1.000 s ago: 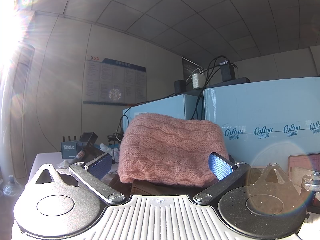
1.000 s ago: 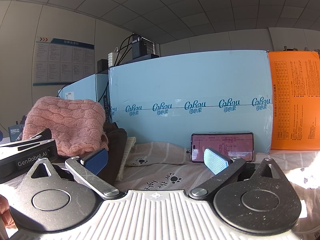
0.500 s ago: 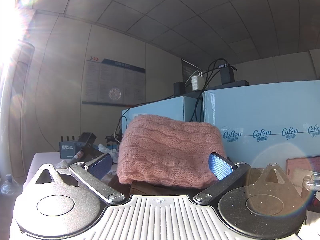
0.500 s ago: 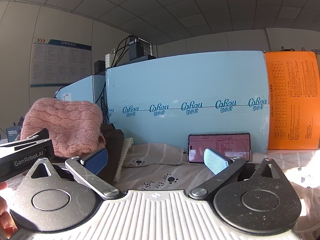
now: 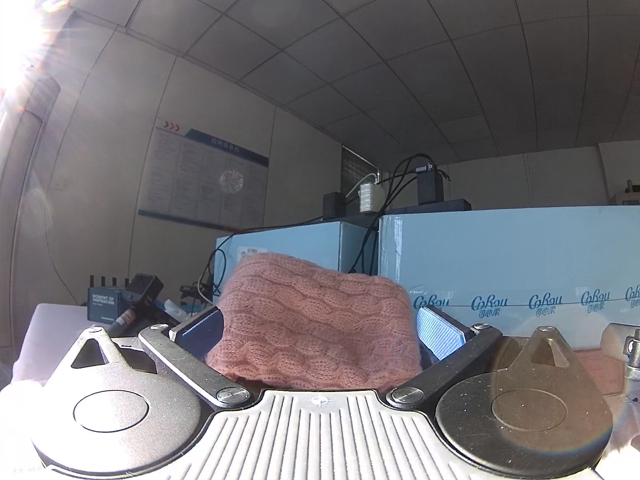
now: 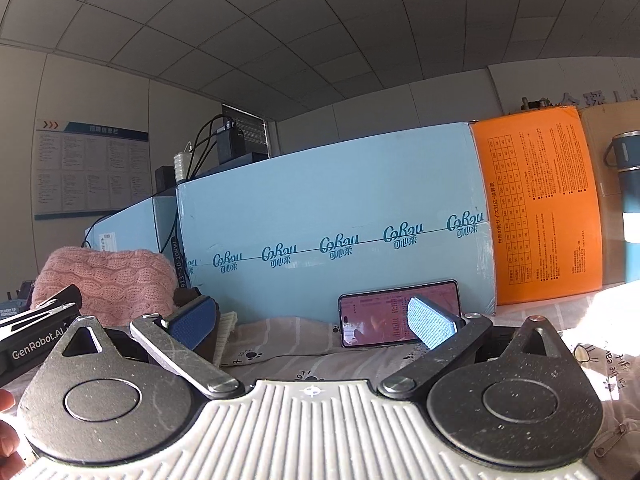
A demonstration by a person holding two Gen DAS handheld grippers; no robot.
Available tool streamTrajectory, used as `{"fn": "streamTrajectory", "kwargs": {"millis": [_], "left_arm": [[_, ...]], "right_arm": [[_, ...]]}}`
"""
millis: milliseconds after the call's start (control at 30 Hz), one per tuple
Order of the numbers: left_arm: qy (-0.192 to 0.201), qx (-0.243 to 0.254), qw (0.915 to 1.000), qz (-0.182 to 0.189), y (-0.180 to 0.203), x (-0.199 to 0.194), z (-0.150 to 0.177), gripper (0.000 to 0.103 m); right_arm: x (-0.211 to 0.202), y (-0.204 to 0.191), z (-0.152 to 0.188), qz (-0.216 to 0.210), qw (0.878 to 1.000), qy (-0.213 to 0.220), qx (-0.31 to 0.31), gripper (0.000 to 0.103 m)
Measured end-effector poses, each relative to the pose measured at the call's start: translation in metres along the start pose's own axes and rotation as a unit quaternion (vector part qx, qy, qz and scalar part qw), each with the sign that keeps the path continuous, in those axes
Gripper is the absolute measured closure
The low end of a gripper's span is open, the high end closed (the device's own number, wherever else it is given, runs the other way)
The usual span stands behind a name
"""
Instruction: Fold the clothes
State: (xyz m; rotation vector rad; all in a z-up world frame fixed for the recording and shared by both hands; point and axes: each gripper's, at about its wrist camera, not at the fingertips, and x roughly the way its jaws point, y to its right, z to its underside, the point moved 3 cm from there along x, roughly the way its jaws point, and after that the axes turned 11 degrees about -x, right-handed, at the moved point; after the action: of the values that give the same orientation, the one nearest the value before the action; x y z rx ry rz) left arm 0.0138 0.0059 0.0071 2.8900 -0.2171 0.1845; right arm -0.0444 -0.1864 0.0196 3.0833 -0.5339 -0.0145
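Note:
A folded pink cable-knit sweater [image 5: 316,320] lies on top of a stack of dark folded clothes. It also shows at the left of the right wrist view [image 6: 108,280]. My left gripper [image 5: 320,326] is open, its blue pads on either side of the sweater, close to it. My right gripper [image 6: 312,318] is open and empty over the printed cloth [image 6: 288,344], to the right of the stack. A dark garment and a cream knit edge [image 6: 224,332] lie under the sweater.
Light blue cartons [image 6: 340,232] stand behind the cloth, with an orange carton [image 6: 540,208] to their right. A phone [image 6: 384,312] leans on the blue carton. A blue flask [image 6: 628,200] stands far right. Small boxes and cables [image 5: 132,300] lie left of the stack.
My left gripper has moved in closer to the pink sweater and tilted up. My right gripper has shifted a little to the right, bringing the flask into view.

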Motion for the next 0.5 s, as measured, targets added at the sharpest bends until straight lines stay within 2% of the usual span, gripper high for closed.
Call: {"fn": "streamTrajectory", "kwargs": {"millis": [233,500], "left_arm": [[0.024,-0.018,0.9979,0.056,0.006,-0.013,-0.006,0.0],[0.031,-0.027,0.9964,0.074,0.009,-0.02,-0.01,0.0]], "right_arm": [[-0.018,0.001,-0.011,0.004,1.0,-0.004,-0.008,0.0],[-0.035,0.008,-0.014,0.035,0.999,0.005,-0.017,0.0]]}}
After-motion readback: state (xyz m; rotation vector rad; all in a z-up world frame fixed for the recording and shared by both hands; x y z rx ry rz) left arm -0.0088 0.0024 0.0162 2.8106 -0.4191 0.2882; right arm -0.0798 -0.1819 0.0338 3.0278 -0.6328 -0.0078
